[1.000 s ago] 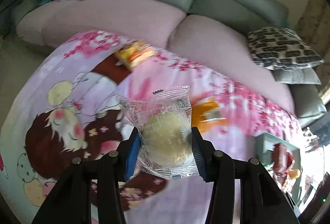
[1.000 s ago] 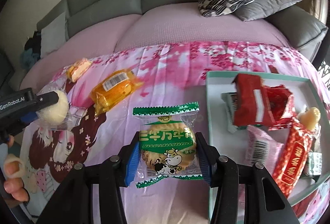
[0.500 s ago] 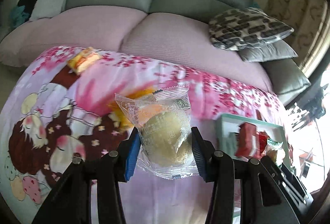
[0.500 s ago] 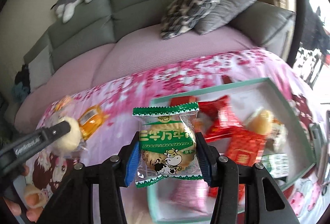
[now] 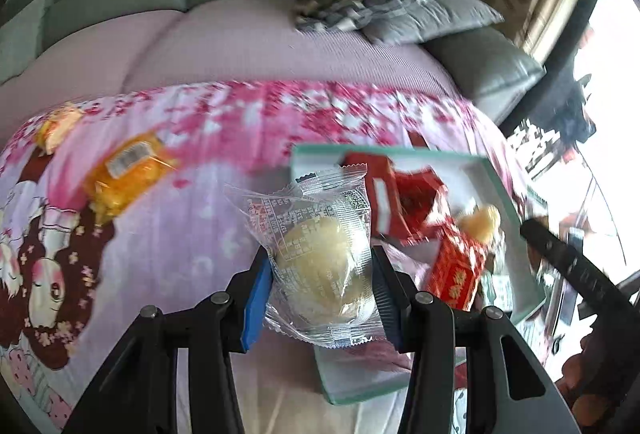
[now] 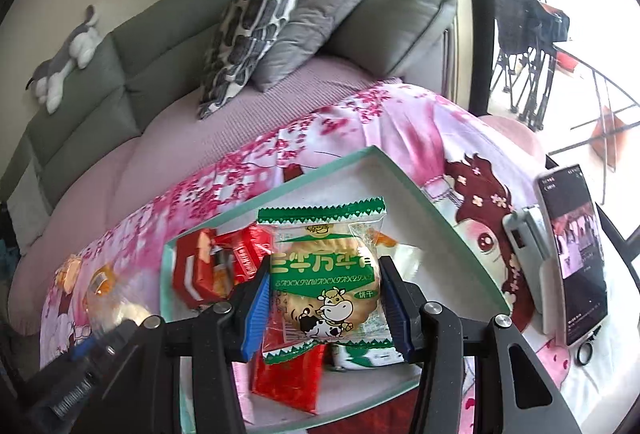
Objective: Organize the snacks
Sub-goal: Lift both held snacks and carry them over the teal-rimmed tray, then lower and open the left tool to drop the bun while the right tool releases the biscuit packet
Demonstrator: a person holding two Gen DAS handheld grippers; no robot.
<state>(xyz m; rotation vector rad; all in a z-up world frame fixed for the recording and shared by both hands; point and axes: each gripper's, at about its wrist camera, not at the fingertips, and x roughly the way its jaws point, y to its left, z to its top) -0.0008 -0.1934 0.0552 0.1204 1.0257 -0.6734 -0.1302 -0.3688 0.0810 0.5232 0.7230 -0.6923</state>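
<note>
My left gripper (image 5: 320, 298) is shut on a clear-wrapped round pale cake (image 5: 324, 270), held above the near left rim of the mint-green tray (image 5: 316, 154). My right gripper (image 6: 324, 304) is shut on a green-and-white cow biscuit packet (image 6: 326, 282), hanging over the middle of the same tray (image 6: 396, 170). Red packets (image 6: 204, 270) and other snacks lie in the tray. An orange packet (image 5: 128, 174) and a small yellow packet (image 5: 56, 126) lie on the pink blanket left of the tray.
A phone on a stand (image 6: 572, 254) sits on the blanket right of the tray. The sofa with grey and patterned cushions (image 6: 256, 30) lies beyond. The other gripper's arm (image 6: 80, 370) shows at the lower left of the right wrist view.
Both grippers have swung to the right across the blanket with their snacks. The tray has come under them, and the views have rolled.
</note>
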